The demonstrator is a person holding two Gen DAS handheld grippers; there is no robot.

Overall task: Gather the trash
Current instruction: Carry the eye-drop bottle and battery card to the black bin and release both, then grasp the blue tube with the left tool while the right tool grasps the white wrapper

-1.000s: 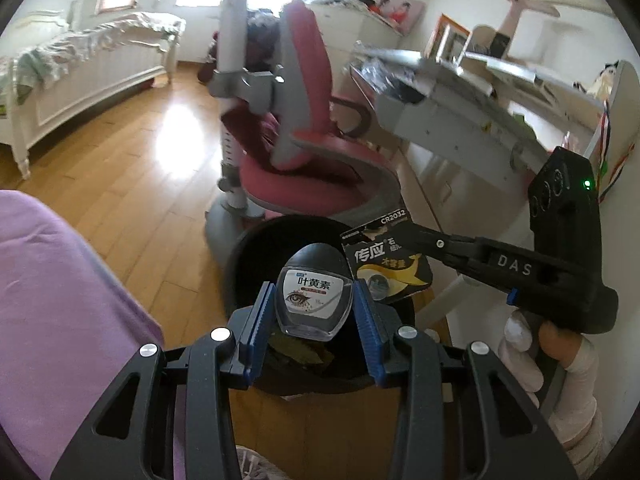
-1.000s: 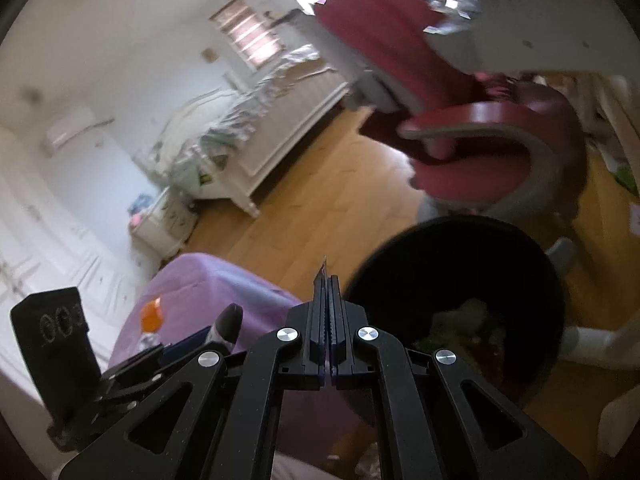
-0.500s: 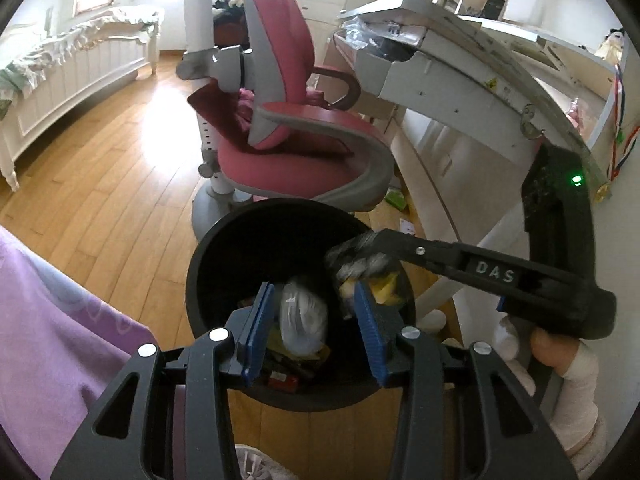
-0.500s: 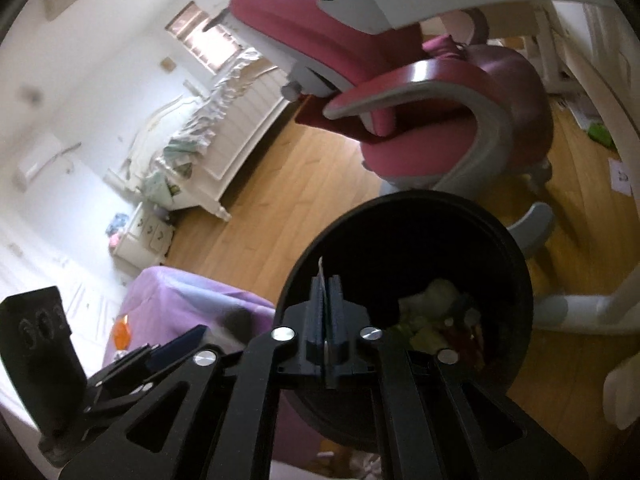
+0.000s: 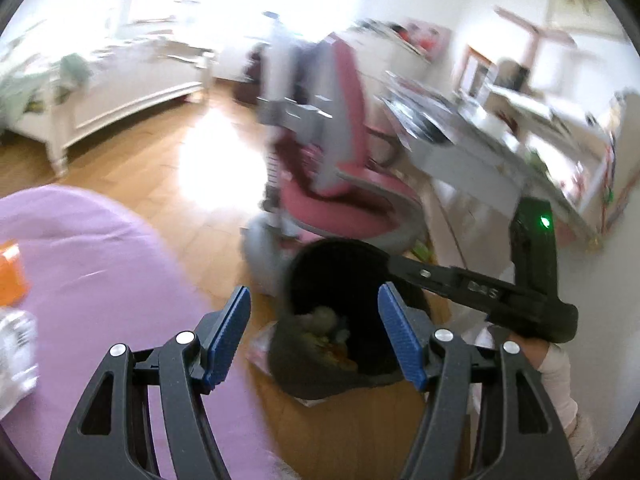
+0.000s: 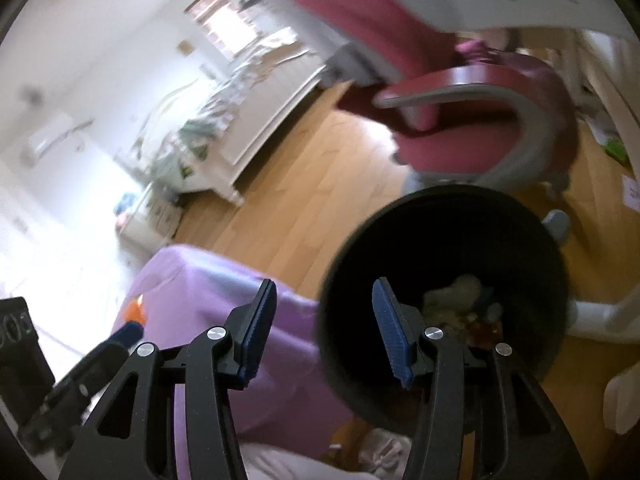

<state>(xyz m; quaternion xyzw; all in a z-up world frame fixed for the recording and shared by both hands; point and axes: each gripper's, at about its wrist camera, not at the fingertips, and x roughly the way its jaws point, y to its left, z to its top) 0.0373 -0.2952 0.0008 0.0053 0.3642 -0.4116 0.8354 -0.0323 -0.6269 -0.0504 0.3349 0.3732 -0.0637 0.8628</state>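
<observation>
A black round trash bin (image 5: 320,264) stands on the wooden floor with trash (image 5: 326,322) at its bottom; it also shows in the right wrist view (image 6: 400,240), with trash (image 6: 464,300) inside. My left gripper (image 5: 314,332) is open and empty, above and just short of the bin. My right gripper (image 6: 324,330) is open and empty over the bin's near rim; in the left wrist view it (image 5: 472,288) reaches over the bin from the right.
A pink and grey desk chair (image 5: 340,184) stands just behind the bin, a white desk (image 5: 480,152) to its right. A purple-covered surface (image 5: 80,280) lies at the left with an orange item (image 5: 10,276) on it. A white bed (image 5: 120,88) is far left.
Both grippers opened: the eye-drop bottle left my left gripper and the battery pack left my right gripper. Both grippers have pulled back and up from the bin.
</observation>
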